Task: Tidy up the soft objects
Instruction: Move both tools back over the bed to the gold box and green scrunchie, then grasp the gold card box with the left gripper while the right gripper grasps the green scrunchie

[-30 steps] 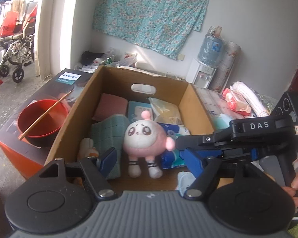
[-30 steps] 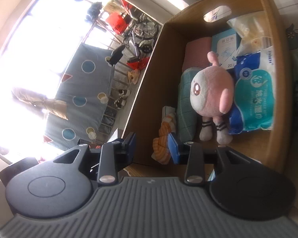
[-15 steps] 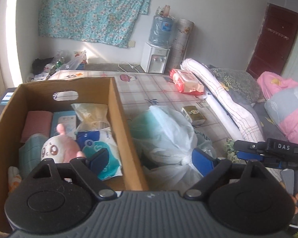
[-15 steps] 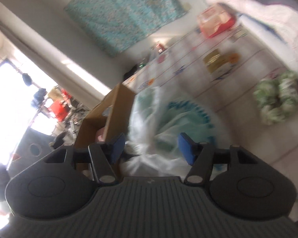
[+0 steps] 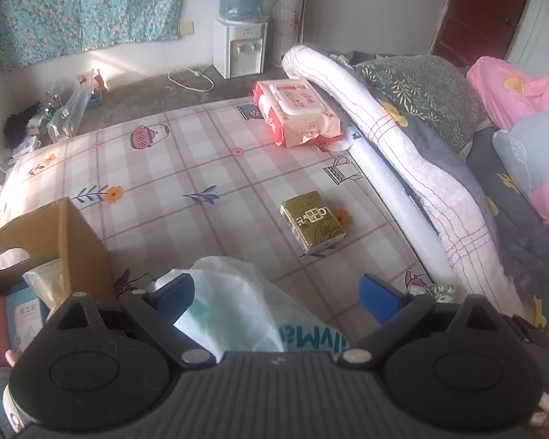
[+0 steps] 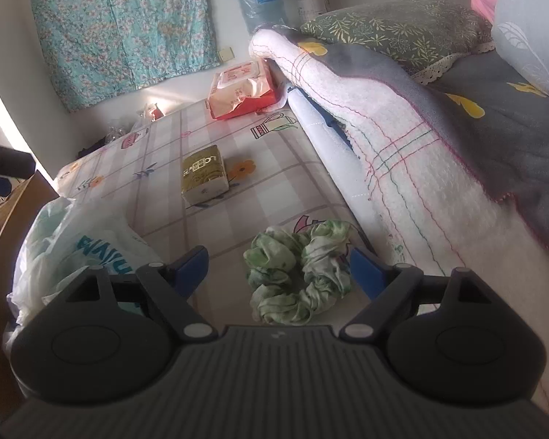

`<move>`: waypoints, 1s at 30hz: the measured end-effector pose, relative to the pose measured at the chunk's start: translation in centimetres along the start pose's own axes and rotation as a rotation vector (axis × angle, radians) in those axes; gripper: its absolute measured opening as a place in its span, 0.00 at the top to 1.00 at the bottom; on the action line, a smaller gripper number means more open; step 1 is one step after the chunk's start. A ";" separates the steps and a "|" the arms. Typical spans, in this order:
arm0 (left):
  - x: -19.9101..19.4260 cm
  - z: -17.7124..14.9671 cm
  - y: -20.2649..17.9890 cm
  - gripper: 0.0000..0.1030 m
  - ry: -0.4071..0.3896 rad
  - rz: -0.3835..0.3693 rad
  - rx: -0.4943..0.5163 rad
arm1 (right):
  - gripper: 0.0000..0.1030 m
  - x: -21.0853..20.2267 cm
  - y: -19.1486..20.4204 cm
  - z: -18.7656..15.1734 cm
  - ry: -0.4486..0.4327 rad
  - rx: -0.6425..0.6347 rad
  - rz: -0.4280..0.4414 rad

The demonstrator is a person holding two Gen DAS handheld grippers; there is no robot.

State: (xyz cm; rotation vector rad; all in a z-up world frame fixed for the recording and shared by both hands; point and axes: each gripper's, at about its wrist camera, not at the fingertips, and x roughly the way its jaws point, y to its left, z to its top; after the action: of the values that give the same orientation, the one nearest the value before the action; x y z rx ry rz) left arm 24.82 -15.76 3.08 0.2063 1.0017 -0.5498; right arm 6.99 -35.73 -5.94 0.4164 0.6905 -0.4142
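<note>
My left gripper point(image 5: 278, 294) hangs over a white plastic bag point(image 5: 234, 307) with teal lettering. Its jaws are opening and the bag's top rises between the blue fingers, unpressed. My right gripper point(image 6: 278, 267) is also opening. A crumpled green-and-white fabric piece point(image 6: 296, 274) lies on the checked sheet between and below its fingers, which do not touch it. The same white bag point(image 6: 80, 248) sits to its left. The open cardboard box point(image 5: 66, 234) with packets inside stands at the left edge. A gold tissue pack point(image 5: 313, 221) and a red wipes pack point(image 5: 296, 109) lie farther up the bed.
Rolled white blanket point(image 5: 402, 146) and dark quilt with pillows point(image 6: 395, 25) bound the bed's right side. A water dispenser point(image 5: 239, 49) stands at the far wall beside floor clutter point(image 5: 55, 117). The checked sheet point(image 5: 172, 168) stretches between box and blanket.
Both grippers have swung right, away from the box with the pink plush, to the bed. Both jaws have spread wider. The green fabric now lies between the right fingers.
</note>
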 end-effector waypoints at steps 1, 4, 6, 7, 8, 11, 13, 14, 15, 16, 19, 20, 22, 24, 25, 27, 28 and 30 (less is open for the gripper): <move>1.5 0.9 -0.5 0.05 0.031 -0.004 -0.008 | 0.16 0.5 0.0 0.3 0.010 0.005 0.002; 6.0 3.1 -1.5 0.05 0.117 -0.027 -0.052 | 0.16 1.5 -0.3 0.3 0.037 0.007 0.015; 9.2 4.4 -2.2 0.05 0.182 -0.041 -0.079 | 0.16 2.0 -0.6 0.2 0.038 0.010 0.007; 10.5 5.0 -2.4 0.05 0.206 -0.040 -0.095 | 0.16 2.3 -0.7 0.2 0.037 0.011 0.006; 11.7 5.5 -2.8 0.05 0.224 -0.042 -0.105 | 0.16 2.5 -0.8 0.2 0.038 0.013 0.010; 14.8 6.7 -3.9 0.05 0.262 0.004 -0.111 | 0.17 3.2 -1.2 -0.2 0.052 0.020 0.024; 16.6 7.2 -4.4 0.05 0.288 0.043 -0.106 | 0.17 3.5 -1.2 -0.4 0.058 0.019 0.023; 17.3 7.4 -4.5 0.05 0.300 0.056 -0.107 | 0.19 3.7 -1.2 -0.5 0.060 0.020 0.023; 17.9 7.4 -4.6 0.05 0.309 0.066 -0.108 | 0.21 3.8 -1.3 -0.6 0.061 0.023 0.023; 18.6 7.5 -4.8 0.05 0.321 0.074 -0.107 | 0.23 3.9 -1.4 -0.7 0.059 0.026 0.020; 19.7 7.7 -4.9 0.05 0.338 0.077 -0.111 | 0.28 3.9 -1.4 -0.8 0.047 0.015 0.013; 19.9 7.8 -4.8 0.06 0.341 0.070 -0.119 | 0.30 3.9 -1.5 -0.8 0.043 0.013 0.014; 20.5 7.9 -4.8 0.11 0.347 0.055 -0.131 | 0.37 3.9 -1.5 -0.8 0.036 0.002 -0.001; 20.9 7.9 -4.7 0.16 0.359 0.059 -0.142 | 0.44 3.8 -1.5 -0.8 0.036 -0.004 -0.007; 21.0 8.0 -4.8 0.17 0.354 0.070 -0.142 | 0.47 3.7 -1.5 -0.8 0.035 -0.005 -0.010; 20.9 8.0 -4.9 0.19 0.348 0.080 -0.141 | 0.55 3.5 -1.8 -0.9 0.033 0.002 -0.008; 20.9 8.1 -4.9 0.24 0.342 0.086 -0.137 | 0.57 3.4 -1.9 -0.9 0.031 0.006 -0.007; 20.8 8.2 -5.0 0.33 0.327 0.092 -0.128 | 0.66 3.1 -2.0 -1.1 0.026 0.009 -0.006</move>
State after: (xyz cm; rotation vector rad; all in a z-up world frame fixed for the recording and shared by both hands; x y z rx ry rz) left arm 36.97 -30.42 -9.61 0.2316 1.3335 -0.3724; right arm 7.64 -37.56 -9.24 0.4291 0.7159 -0.4184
